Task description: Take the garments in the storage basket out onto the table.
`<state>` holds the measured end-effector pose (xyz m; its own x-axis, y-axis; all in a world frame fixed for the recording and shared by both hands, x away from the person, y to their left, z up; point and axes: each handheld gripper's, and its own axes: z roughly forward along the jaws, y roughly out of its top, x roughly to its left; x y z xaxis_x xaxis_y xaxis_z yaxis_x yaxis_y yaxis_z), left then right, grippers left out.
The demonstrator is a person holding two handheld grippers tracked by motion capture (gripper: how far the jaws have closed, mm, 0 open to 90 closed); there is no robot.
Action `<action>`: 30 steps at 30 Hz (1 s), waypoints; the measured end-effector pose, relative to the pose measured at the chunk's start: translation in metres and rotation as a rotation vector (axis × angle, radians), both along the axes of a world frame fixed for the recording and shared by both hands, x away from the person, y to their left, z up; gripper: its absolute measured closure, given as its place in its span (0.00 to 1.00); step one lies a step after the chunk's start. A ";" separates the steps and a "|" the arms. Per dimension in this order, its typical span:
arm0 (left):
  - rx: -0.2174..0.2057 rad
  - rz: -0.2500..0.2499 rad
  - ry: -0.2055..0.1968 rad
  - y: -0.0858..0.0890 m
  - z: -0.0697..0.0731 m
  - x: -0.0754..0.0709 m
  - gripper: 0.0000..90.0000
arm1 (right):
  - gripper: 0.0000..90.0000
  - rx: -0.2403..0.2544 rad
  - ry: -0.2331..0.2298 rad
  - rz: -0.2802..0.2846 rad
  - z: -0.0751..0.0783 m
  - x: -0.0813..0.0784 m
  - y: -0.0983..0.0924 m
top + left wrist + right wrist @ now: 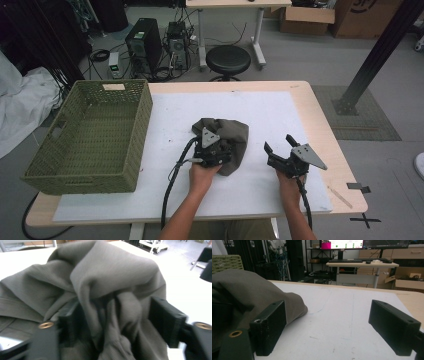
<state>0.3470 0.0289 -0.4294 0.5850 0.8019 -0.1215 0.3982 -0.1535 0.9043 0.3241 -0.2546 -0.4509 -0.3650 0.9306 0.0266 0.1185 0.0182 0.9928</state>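
Left hand-held gripper (220,142) released, wide astride the bunched olive cloth (107,285); right hand-held gripper (280,147) released, empty.

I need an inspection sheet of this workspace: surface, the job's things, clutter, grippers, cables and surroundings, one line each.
Surface: wooden table covered by a white mat.
Job's things: crumpled olive-brown cloth lies on the mat; green woven basket stands empty at the table's left side.
Clutter: nothing seen on the mat.
Grippers: left hand-held gripper is at the cloth, jaws wide, a fold of cloth between them; right hand-held gripper is open over bare mat, beside the cloth.
Cables: black cable trails from the left hand-held gripper off the near edge.
Surroundings: black stool, computer tower, cardboard boxes on the floor beyond.
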 end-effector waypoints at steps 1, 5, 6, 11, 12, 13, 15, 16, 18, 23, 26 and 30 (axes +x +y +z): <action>-0.002 0.005 -0.002 0.003 0.003 -0.004 0.18 | 0.16 -0.001 0.000 0.000 0.000 0.000 0.000; -0.049 0.025 -0.034 0.024 0.011 -0.020 0.18 | 0.16 -0.001 -0.002 0.000 0.000 0.000 0.000; -0.074 0.038 -0.054 0.031 0.013 -0.025 0.18 | 0.16 -0.001 -0.002 0.000 0.000 0.000 0.000; -0.112 0.109 -0.124 0.059 0.023 -0.038 0.18 | 0.16 -0.002 -0.002 0.002 0.000 0.000 0.000; -0.123 0.129 -0.132 0.065 0.024 -0.039 0.18 | 0.16 -0.001 -0.001 0.003 0.000 0.000 0.000; -0.131 0.150 -0.136 0.071 0.026 -0.040 0.18 | 0.16 -0.002 0.000 0.003 0.000 0.000 0.000; -0.146 0.187 -0.145 0.081 0.028 -0.041 0.17 | 0.16 -0.002 0.000 0.003 0.000 0.000 0.000; -0.149 0.205 -0.150 0.086 0.029 -0.041 0.17 | 0.16 -0.002 0.000 0.003 0.000 0.000 0.000; -0.145 0.225 -0.154 0.093 0.029 -0.042 0.17 | 0.16 -0.003 -0.003 0.005 0.000 0.000 0.000; -0.142 0.276 -0.164 0.109 0.029 -0.042 0.18 | 0.16 -0.006 -0.003 0.008 0.000 0.000 0.000; -0.140 0.293 -0.164 0.115 0.030 -0.043 0.18 | 0.16 -0.007 -0.003 0.009 0.000 0.000 0.000; -0.125 0.300 -0.167 0.117 0.030 -0.046 0.18 | 0.16 -0.004 0.000 0.010 0.000 0.000 0.000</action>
<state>0.3013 0.1462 -0.3991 0.3461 0.9258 -0.1520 0.2537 0.0637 0.9652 0.3241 -0.2543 -0.4508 -0.3747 0.9269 0.0225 0.1185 0.0238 0.9927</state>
